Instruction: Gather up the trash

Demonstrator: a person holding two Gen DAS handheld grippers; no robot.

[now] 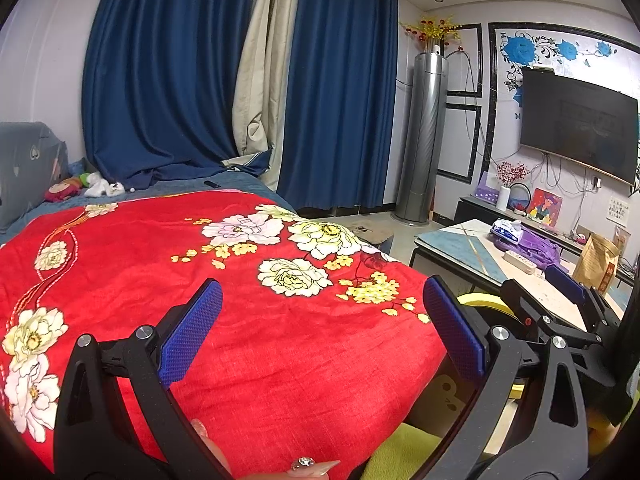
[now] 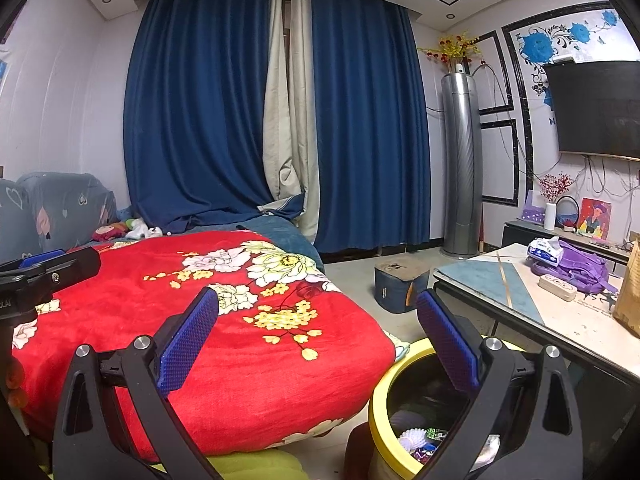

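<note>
Left tongs (image 1: 322, 328): jaws wide apart, nothing between the blue pads. They hang over the red blanket (image 1: 224, 300) on the bed, pointed toward the blue curtains (image 1: 160, 72). A fingertip with a jewelled nail (image 1: 316, 467) shows at the bottom edge of the left wrist view.

Right tongs (image 2: 318, 340): jaws wide apart, empty. Left pad sits over the blanket edge, right pad over the bin (image 2: 390, 412).

Bin: yellow rim, dark inside, on the floor between the bed and the counter (image 2: 560, 312). It lies just below and to the right of the right tongs; the right finger overlaps its rim in the right wrist view. In the left wrist view only a slice of the yellow rim shows, behind the left tongs' right finger, with the right tongs beyond it.

Trash (image 2: 420, 440): crumpled wrappers and a white pleated paper piece at the bottom of the bin, below the right tongs, not touching them.

No loose trash seen on the blanket.

On the counter: tissue pack (image 2: 546, 249), purple bag (image 2: 580, 266), white power strip (image 2: 557, 287), brown paper bag (image 2: 630, 292) at the right edge. All well apart from both tongs.

Far end of bed: soft toys (image 2: 128, 230) by the curtains. Blue box (image 2: 400, 284) on the floor beyond the bin.
</note>
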